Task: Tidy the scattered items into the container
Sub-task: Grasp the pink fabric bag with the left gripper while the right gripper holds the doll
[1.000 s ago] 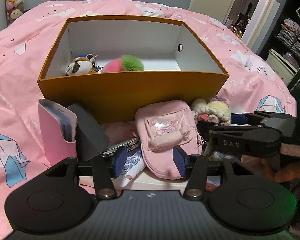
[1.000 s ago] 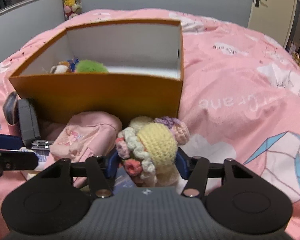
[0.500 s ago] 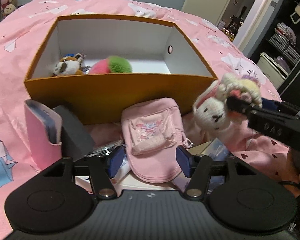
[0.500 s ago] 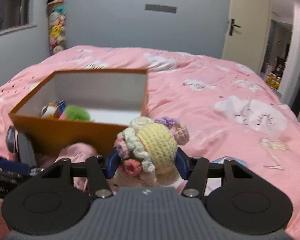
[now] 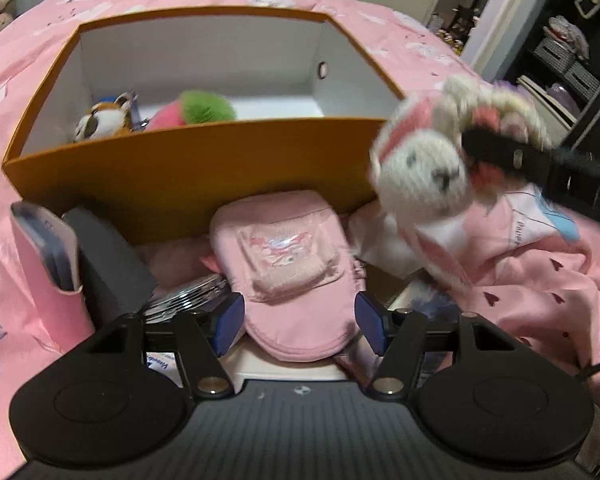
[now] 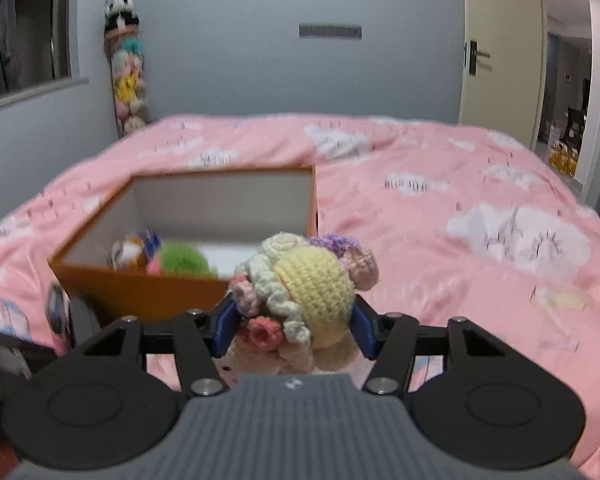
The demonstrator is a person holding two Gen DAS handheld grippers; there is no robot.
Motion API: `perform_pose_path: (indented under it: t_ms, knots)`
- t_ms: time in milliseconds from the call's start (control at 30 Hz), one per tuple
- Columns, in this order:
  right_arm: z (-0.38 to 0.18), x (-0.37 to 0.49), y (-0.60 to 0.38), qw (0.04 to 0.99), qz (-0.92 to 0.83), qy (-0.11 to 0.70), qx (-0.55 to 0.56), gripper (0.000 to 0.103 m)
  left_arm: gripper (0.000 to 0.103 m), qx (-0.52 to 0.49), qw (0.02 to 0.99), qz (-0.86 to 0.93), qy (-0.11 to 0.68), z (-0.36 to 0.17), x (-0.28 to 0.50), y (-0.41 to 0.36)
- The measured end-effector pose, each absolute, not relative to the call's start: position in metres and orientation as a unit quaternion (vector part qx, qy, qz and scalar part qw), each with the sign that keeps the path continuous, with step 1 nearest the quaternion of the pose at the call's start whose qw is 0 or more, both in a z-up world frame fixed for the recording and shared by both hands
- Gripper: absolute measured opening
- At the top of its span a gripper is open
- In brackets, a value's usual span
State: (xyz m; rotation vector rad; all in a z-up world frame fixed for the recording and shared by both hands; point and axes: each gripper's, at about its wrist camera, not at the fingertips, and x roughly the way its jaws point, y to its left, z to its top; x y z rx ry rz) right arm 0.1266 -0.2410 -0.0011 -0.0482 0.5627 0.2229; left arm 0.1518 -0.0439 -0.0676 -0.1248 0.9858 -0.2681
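An orange box (image 5: 188, 168) with a white inside sits on the pink bed; it also shows in the right wrist view (image 6: 140, 292). Inside it lie a small fox plush (image 5: 100, 120) and a pink-green pompom (image 5: 196, 110). My right gripper (image 6: 294, 326) is shut on a crocheted bunny doll (image 6: 308, 292) and holds it in the air by the box's near right corner; the doll (image 5: 424, 168) shows in the left wrist view too. My left gripper (image 5: 300, 322) is open, its fingers either side of a pink pouch (image 5: 288, 268) lying in front of the box.
Left of the pouch stand a pink case (image 5: 48, 264) and a dark grey block (image 5: 108, 260), with a tube and papers (image 5: 188, 296) beneath. The pink duvet (image 6: 460, 220) spreads to the right. A door (image 6: 496, 60) and a hanging plush column (image 6: 126, 68) stand behind.
My right gripper has lifted the crocheted doll off the bed and raised it up beside the box's corner. My left gripper has stayed open around the pouch.
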Motion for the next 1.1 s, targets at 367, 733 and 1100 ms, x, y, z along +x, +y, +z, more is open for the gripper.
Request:
perform_pose_path:
  t_ms: [367, 733, 1100]
  knots:
    - [-0.034, 0.128, -0.239, 0.940, 0.110, 0.321, -0.020, 0.061, 0.053, -0.112, 0.857, -0.131, 0.486, -0.092, 0.171, -0.025]
    - [-0.036, 0.128, -0.239, 0.941, 0.107, 0.321, -0.025, 0.062, 0.023, -0.096, 0.872, -0.128, 0.462, -0.084, 0.157, -0.023]
    - [-0.020, 0.119, -0.231, 0.948, 0.119, 0.292, -0.041, 0.061, 0.020, -0.082, 0.908, -0.120, 0.394, -0.042, 0.117, -0.020]
